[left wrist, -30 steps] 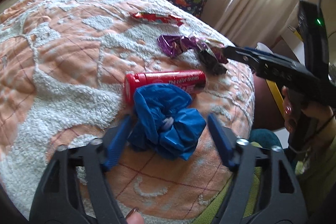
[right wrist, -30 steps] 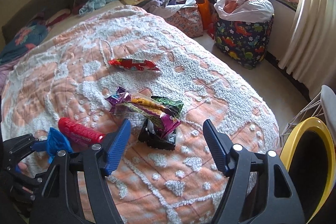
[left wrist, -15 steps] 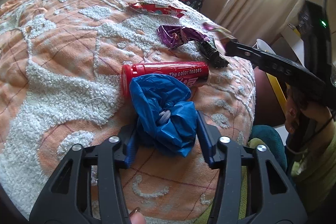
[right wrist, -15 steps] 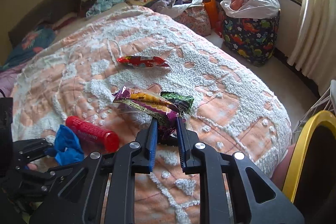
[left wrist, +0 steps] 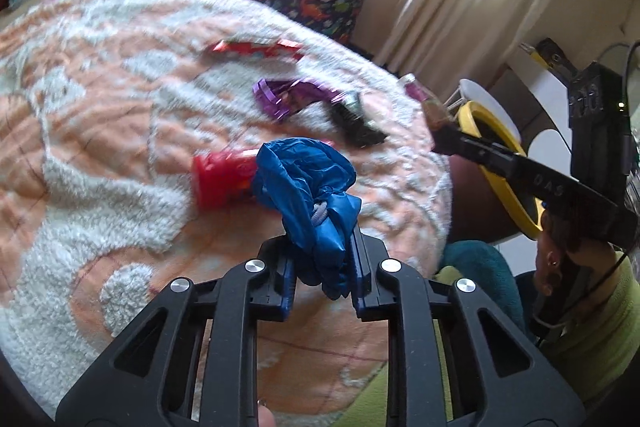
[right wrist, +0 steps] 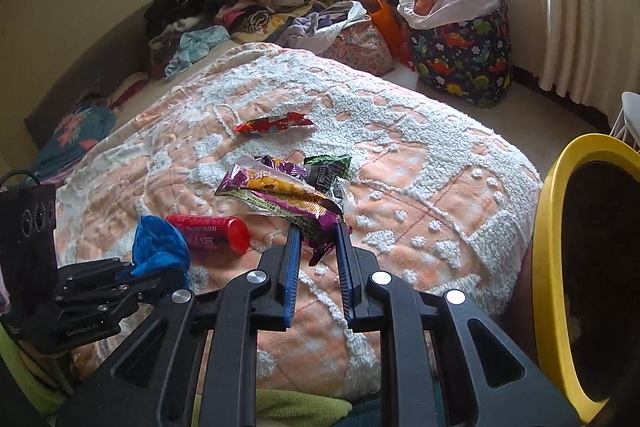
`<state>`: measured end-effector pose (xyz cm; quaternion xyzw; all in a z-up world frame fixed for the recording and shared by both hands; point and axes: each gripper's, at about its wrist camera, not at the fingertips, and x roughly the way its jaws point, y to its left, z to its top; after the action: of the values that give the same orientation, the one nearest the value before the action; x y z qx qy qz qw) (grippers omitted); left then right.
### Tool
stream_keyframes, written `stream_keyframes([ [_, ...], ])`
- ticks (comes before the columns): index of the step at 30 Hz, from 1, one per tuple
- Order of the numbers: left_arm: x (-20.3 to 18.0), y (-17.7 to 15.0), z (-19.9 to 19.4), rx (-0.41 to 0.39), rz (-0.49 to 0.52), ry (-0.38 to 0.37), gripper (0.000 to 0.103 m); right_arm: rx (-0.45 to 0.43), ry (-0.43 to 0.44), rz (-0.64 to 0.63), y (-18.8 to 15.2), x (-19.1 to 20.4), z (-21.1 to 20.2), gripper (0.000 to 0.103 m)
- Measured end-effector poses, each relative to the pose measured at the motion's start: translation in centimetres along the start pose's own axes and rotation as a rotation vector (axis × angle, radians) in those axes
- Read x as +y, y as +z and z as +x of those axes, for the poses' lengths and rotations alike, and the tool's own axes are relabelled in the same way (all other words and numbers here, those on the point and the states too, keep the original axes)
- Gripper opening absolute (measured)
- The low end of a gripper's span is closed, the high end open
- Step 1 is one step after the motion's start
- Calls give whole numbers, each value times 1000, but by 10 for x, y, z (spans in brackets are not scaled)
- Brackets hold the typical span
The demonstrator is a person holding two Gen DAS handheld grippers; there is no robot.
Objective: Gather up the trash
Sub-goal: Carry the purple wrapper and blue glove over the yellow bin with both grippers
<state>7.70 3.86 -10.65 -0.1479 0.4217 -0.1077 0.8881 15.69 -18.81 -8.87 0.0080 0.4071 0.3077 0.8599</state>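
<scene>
Since the earlier frames both grippers have gone from spread to pinched and have lifted their loads off the bedspread.

Left wrist view: the left gripper (left wrist: 322,273) is pressed onto the crumpled blue plastic bag (left wrist: 308,187), which stands up and forward from the fingers, clear of the quilted bedspread (left wrist: 100,107). Just behind the bag lies the red tube (left wrist: 220,179), long axis left to right. Farther off are a purple wrapper (left wrist: 288,97), a dark wrapper (left wrist: 356,125) and a red wrapper (left wrist: 256,49). The yellow-rimmed bin (left wrist: 498,147) stands to the right, off the bed edge, with the right gripper's body crossing in front of it.

Right wrist view: the right gripper (right wrist: 318,259) pinches the near end of the purple-and-yellow snack wrapper (right wrist: 280,195), whose long axis runs away to the far left. The yellow-rimmed bin (right wrist: 548,247) lies immediately right of this gripper; judged from this, the right arm is nearer. The green wrapper (right wrist: 328,169) touches the held wrapper and may drag along. The laundry basket (right wrist: 460,59) stands far right.
</scene>
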Motion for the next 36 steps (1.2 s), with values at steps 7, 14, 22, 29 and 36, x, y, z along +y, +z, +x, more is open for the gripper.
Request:
stream_keyframes([
  [7, -16, 14, -6, -32, 4, -34, 15, -50, 8, 9, 3, -4, -23, 17],
  [14, -42, 28, -9, -69, 47, -54, 15, -94, -1, 31, 6, -13, -46, 17],
  [22, -70, 42, -8, -96, 95, -74, 15, -137, -24, 65, 6, -31, -71, 17],
  [29, -94, 49, -8, -113, 135, -87, 15, -176, -37, 95, 7, -49, -90, 17],
  [36, -115, 55, -6, -122, 154, -99, 15, -208, -55, 110, 8, -63, -105, 17],
])
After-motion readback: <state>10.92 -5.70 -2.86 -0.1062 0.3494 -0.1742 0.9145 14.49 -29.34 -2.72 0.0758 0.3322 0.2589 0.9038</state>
